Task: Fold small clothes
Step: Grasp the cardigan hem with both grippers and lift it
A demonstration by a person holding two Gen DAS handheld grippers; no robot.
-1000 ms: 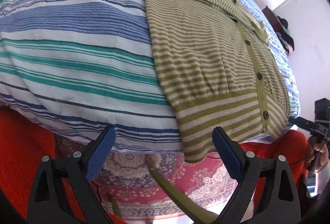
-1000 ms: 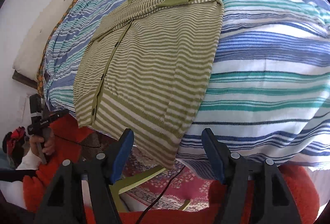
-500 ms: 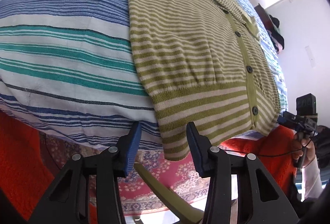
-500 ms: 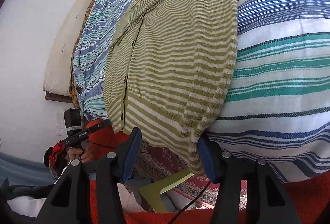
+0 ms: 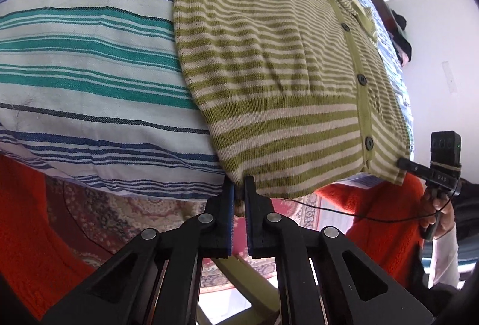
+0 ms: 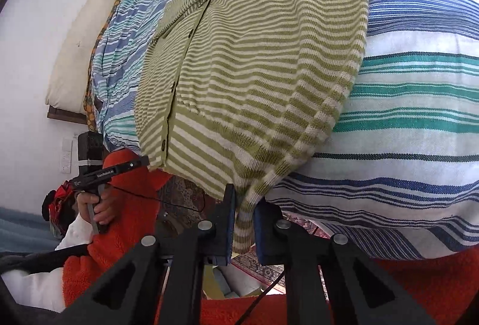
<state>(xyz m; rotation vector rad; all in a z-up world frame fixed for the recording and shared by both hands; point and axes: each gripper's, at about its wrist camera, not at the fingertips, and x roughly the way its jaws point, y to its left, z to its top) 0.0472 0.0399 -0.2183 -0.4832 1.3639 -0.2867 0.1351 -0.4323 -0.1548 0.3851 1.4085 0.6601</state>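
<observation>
Hanging over the near edge of a bed covered in a white sheet with blue and teal stripes [image 5: 89, 61], a small knitted cardigan in olive-green and cream stripes [image 5: 269, 55] lies spread flat with its buttoned front up and its broad-striped hem toward the fingers. The left gripper [image 5: 238, 199] has just been closing, and its blue-padded black fingers [image 5: 229, 205] now pinch one bottom corner of the hem, the knit caught between the pads. The right gripper [image 6: 243, 220] has likewise just been closing; its fingers [image 6: 229, 217] are clamped on the opposite bottom corner, where a strip of striped fabric runs down between them. In the left wrist view the right gripper shows far to the right of the fingers, at the cardigan's other corner, gripped by a hand [image 5: 443, 214] in a white cuff and fuzzy orange sleeve [image 5: 386, 220]. The right wrist view shows the mirror of this, with the other hand [image 6: 98, 205] to the left of the fingers. Below the fingers in both views lies a patterned red rug [image 5: 125, 205]. A cream pillow [image 6: 89, 34] rests at the far end of the bed, up and left of the right fingers.
</observation>
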